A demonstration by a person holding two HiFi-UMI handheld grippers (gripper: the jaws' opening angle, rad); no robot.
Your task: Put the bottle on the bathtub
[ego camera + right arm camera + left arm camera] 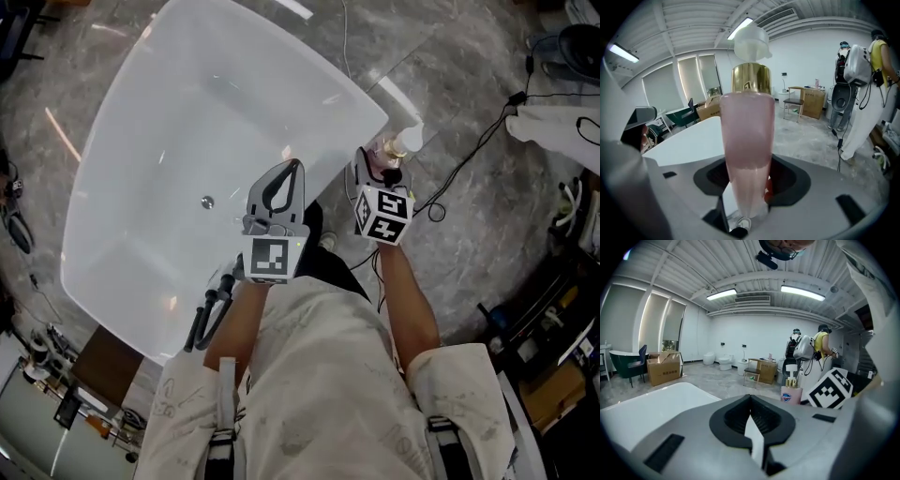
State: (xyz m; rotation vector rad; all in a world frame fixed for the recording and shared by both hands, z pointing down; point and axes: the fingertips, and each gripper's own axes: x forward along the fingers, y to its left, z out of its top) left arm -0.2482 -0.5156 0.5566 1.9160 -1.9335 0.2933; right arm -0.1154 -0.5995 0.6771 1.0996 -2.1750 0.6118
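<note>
Holding the right gripper [382,171] just off the right-hand corner of the bathtub [361,98], I have its jaws clamped on the lower body of the bottle [399,147], one jaw on each side. In the right gripper view the bottle [746,140] stands straight up out of the right gripper [744,208]. It has a pale pink body, a gold collar [750,78] and a white pump cap [751,43] on top. From my head the bottle sits just beside the tub's rim at that corner, and I cannot tell whether it touches the rim. The bathtub [689,140] shows white behind and to the left of the bottle. My left gripper [284,184] is over the tub's near edge, its tips reaching in above the white basin, well apart from the drain [207,202]. In the left gripper view the left gripper [752,427] has its jaws together with nothing between them, and the bathtub [661,404] lies beyond on the left. The bottle [791,390] shows there too, next to the right gripper's marker cube [829,387]. Black cables [469,159] trail over the grey stone floor [469,253] past the tub's right corner. Farther off across the room stand cardboard boxes [665,369], a toilet [724,363] and a person [821,348] in a yellow top.
</note>
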